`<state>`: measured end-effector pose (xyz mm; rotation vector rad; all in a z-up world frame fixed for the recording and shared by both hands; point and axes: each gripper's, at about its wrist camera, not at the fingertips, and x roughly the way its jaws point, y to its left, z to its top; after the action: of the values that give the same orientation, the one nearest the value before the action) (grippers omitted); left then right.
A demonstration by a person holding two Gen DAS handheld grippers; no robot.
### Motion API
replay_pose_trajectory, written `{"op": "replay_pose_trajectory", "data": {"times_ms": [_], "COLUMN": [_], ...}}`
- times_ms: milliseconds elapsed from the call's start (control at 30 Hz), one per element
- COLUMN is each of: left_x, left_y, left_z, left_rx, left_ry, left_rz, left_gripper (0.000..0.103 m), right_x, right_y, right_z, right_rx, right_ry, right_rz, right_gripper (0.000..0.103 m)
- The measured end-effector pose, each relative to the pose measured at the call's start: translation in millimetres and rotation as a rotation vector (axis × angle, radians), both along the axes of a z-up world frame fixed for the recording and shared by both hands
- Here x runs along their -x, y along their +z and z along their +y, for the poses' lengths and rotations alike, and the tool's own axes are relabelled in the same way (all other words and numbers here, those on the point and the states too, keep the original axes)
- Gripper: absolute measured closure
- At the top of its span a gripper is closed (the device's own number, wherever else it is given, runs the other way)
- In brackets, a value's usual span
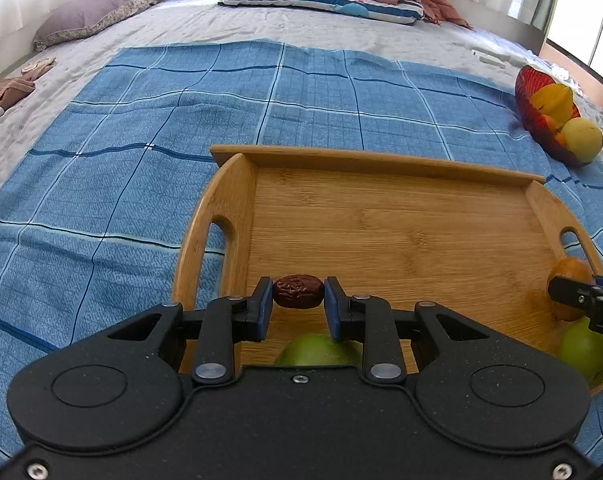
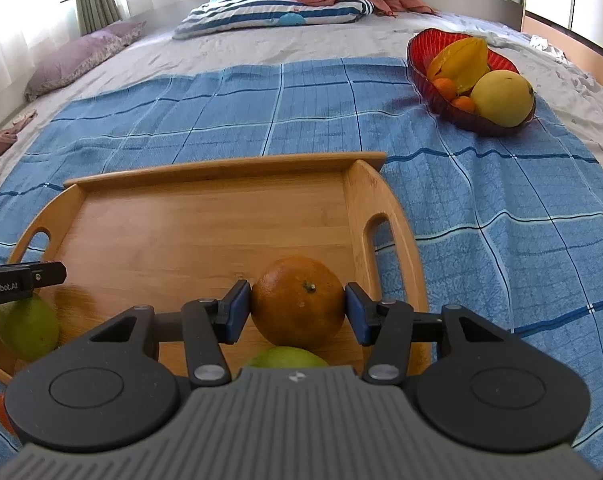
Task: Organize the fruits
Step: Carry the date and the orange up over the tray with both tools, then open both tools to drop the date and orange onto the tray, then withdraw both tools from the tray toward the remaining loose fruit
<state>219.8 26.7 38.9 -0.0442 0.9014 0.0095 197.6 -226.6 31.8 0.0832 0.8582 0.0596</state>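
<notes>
While both grippers hang over the near end of the wooden tray [image 1: 381,216], each has something clamped between its blue pads. From the left wrist, the left gripper [image 1: 298,300] is closed tight on a wrinkled dark red date [image 1: 298,291], held above the tray's near left corner, with a green fruit [image 1: 321,354] lying on the tray floor just under it. Only this view shows the date; the right gripper appears here merely as a black finger at the tray's right handle, in front of the orange.

From the right wrist, the right gripper [image 2: 298,308] is shut on an orange [image 2: 298,304] above the tray's near right corner, beside the handle slot. A second green fruit [image 2: 27,326] sits at the tray's near left corner in this view. Beyond the tray's far right, on the blue checked cloth [image 2: 221,112], the red bowl [image 2: 421,68] shows fully, holding a starfruit [image 2: 459,62], a yellow-green round fruit [image 2: 501,98] and small oranges [image 2: 445,87].
</notes>
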Motion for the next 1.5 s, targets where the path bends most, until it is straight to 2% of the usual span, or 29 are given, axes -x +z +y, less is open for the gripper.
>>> {"op": "replay_pose_trajectory", "data": {"times_ms": [533, 633, 667, 700, 733, 867, 933, 1033, 1100, 1233, 1333, 1500], "left_x": [0.7, 2.8, 4.1, 6.2, 8.7, 18.3, 25.3, 41.1, 53.4, 80.0, 100.7, 127.1], "left_y": [-9.5, -7.8, -6.7, -5.2, -2.9, 5.2, 9.7, 16.9, 20.8, 26.3, 27.7, 22.8], "left_z": [1.1, 2.1, 2.4, 2.6, 2.6, 3.3, 3.9, 4.2, 3.3, 0.4, -1.0, -1.1], "left_rx": [0.013, 0.016, 0.015, 0.015, 0.015, 0.011, 0.016, 0.017, 0.008, -0.016, -0.024, -0.018], "left_ry": [-0.007, -0.006, -0.009, -0.010, -0.014, -0.024, -0.026, -0.040, -0.056, -0.080, -0.092, -0.105], "left_rz": [0.015, 0.005, -0.003, -0.012, -0.025, -0.066, -0.090, -0.138, -0.167, -0.227, -0.269, -0.289], "left_gripper": [0.077, 0.075, 0.072, 0.063, 0.057, 0.045, 0.031, 0.016, 0.014, 0.004, 0.000, 0.000], "right_x": [1.6, 2.0, 2.6, 3.4, 4.5, 10.2, 14.7, 25.3, 36.0, 61.6, 82.2, 112.9], "right_y": [-2.4, -2.5, -2.5, -2.0, -1.4, 3.7, 7.4, 13.6, 17.5, 21.5, 22.4, 17.0], "right_z": [0.8, 0.4, -0.2, -1.0, -1.9, -3.0, -3.4, -3.8, -3.2, 0.2, 1.2, 2.5], "right_rx": [0.008, 0.006, 0.000, -0.007, -0.017, -0.029, -0.035, -0.048, -0.047, -0.031, -0.032, -0.055], "right_ry": [0.004, 0.001, 0.000, -0.001, 0.001, 0.007, 0.012, 0.021, 0.030, 0.050, 0.060, 0.077], "right_rz": [-0.012, -0.013, -0.016, -0.020, -0.028, -0.064, -0.087, -0.127, -0.165, -0.237, -0.292, -0.362], "right_gripper": [0.048, 0.043, 0.042, 0.033, 0.033, 0.027, 0.025, 0.019, 0.014, 0.010, 0.005, 0.001]}}
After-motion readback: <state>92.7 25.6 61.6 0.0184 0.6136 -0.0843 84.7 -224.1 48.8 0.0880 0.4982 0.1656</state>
